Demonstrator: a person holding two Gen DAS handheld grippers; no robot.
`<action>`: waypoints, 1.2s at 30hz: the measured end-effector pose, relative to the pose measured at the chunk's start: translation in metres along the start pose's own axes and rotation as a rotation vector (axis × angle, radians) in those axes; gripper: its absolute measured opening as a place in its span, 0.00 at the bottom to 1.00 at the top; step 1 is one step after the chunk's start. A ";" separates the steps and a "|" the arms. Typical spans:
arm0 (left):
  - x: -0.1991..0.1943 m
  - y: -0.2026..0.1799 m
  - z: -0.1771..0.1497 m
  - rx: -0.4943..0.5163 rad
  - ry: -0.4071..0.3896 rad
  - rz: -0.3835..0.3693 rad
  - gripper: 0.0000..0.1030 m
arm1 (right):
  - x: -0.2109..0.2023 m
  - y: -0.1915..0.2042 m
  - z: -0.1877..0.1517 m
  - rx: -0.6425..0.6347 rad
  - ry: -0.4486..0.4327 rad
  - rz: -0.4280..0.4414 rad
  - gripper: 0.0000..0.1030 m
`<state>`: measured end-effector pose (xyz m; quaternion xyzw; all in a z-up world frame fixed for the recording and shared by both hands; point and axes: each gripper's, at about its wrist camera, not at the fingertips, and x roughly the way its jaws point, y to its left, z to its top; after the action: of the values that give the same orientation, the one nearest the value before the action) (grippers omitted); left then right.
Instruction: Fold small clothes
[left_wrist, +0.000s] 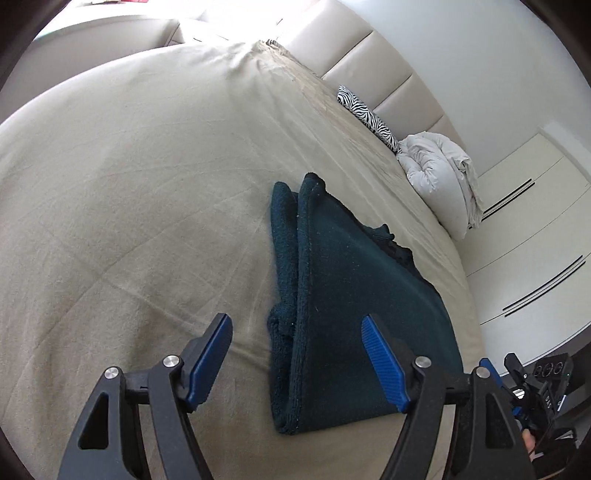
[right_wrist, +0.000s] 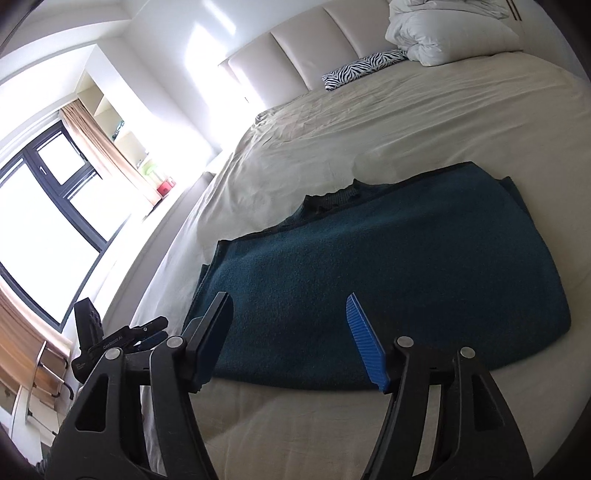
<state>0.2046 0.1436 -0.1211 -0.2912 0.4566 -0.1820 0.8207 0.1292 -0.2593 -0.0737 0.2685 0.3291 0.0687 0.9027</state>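
A dark teal fleece garment (left_wrist: 347, 295) lies folded flat on the beige bed sheet (left_wrist: 129, 221), its stacked folded edges facing left in the left wrist view. My left gripper (left_wrist: 295, 332) is open and empty, hovering over the garment's near left edge. In the right wrist view the garment (right_wrist: 388, 277) spreads wide with its collar at the far side. My right gripper (right_wrist: 290, 314) is open and empty, just above the garment's near edge. The right gripper also shows at the lower right of the left wrist view (left_wrist: 532, 384).
A zebra-print pillow (left_wrist: 369, 114) and a bunched white duvet (left_wrist: 439, 173) lie at the padded headboard (right_wrist: 295, 48). White wardrobe doors (left_wrist: 535, 240) stand beside the bed. A window with curtains (right_wrist: 48, 206) and a chair (right_wrist: 40, 369) are to the left.
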 end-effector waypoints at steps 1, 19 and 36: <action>0.006 0.003 0.003 -0.019 0.028 -0.027 0.73 | 0.004 0.002 0.003 0.012 0.018 0.040 0.61; 0.059 0.019 0.029 -0.189 0.212 -0.226 0.62 | 0.092 0.012 0.022 0.204 0.241 0.406 0.61; 0.044 0.034 0.021 -0.193 0.173 -0.241 0.18 | 0.186 0.048 0.034 0.194 0.412 0.445 0.61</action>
<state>0.2464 0.1516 -0.1624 -0.4044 0.5027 -0.2587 0.7189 0.2970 -0.1775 -0.1301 0.3993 0.4431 0.2857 0.7501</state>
